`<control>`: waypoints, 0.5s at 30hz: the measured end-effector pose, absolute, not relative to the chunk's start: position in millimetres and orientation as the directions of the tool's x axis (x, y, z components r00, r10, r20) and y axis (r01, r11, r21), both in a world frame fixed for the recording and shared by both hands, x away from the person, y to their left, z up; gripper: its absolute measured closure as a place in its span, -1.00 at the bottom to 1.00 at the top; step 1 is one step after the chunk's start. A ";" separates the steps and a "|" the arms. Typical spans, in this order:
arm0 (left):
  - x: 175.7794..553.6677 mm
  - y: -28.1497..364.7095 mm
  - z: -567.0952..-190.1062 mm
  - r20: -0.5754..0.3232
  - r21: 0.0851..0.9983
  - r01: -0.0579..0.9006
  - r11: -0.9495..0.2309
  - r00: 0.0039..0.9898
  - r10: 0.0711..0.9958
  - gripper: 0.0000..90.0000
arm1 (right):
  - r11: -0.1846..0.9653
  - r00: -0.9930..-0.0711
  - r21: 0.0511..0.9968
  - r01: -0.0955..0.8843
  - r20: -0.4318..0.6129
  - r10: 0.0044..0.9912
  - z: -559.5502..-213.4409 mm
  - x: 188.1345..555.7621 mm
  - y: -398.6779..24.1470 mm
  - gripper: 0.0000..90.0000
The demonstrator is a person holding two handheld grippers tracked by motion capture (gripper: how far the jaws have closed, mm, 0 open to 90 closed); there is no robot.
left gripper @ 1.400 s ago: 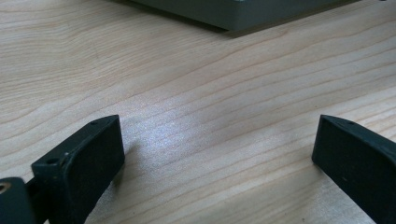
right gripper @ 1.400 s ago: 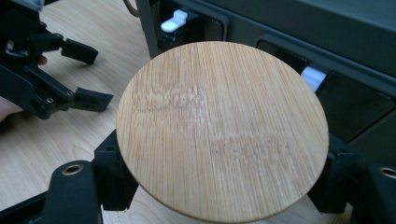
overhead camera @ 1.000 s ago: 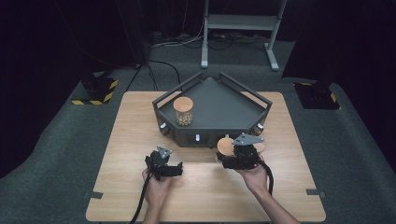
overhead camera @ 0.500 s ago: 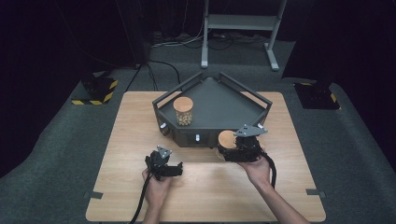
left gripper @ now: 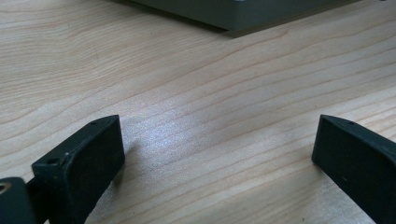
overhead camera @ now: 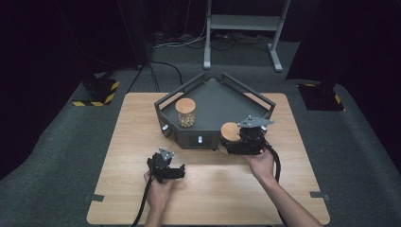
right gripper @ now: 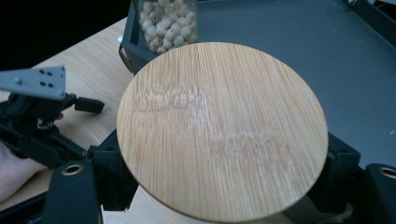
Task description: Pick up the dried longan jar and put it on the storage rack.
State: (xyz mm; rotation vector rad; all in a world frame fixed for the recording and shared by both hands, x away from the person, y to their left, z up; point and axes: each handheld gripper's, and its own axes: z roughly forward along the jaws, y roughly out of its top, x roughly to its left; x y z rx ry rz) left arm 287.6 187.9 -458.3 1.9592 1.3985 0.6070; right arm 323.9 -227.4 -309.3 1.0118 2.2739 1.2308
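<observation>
My right gripper [overhead camera: 231,143] is shut on a jar with a round bamboo lid [overhead camera: 230,131], held above the table at the front right corner of the grey tray [overhead camera: 222,101]. In the right gripper view the lid [right gripper: 219,130] hides the jar's body, and a black jaw presses on each side of it. A second bamboo-lidded jar [overhead camera: 185,113] of pale round nuts stands on the tray's left part, and its glass [right gripper: 168,23] appears beyond the held lid. My left gripper [overhead camera: 178,172] rests open on the wooden table [overhead camera: 118,156], with bare wood between its fingers [left gripper: 88,158].
The tray has raised black rails [overhead camera: 248,91] and small knobs on its front wall [overhead camera: 200,140]. Dark carpet surrounds the table, with a metal stand [overhead camera: 241,21] behind it and black-and-yellow striped blocks [overhead camera: 97,92] on the floor at left.
My right gripper has lifted the lidded jar off the table and carried it slightly toward the tray's front corner. The left gripper has not moved.
</observation>
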 end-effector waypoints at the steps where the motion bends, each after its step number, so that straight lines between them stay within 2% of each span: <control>1: 287.6 187.9 -458.3 0.000 0.730 0.646 -0.222 0.325 0.946 -0.95 | 0.358 -0.675 0.835 0.418 0.022 0.737 -308.0 325.1 -227.5 -0.43; 15: 287.6 187.9 -458.3 0.001 0.730 0.646 -0.222 0.325 0.946 -0.95 | 0.345 -0.656 0.833 0.433 0.029 0.754 -285.9 347.2 -220.3 -0.43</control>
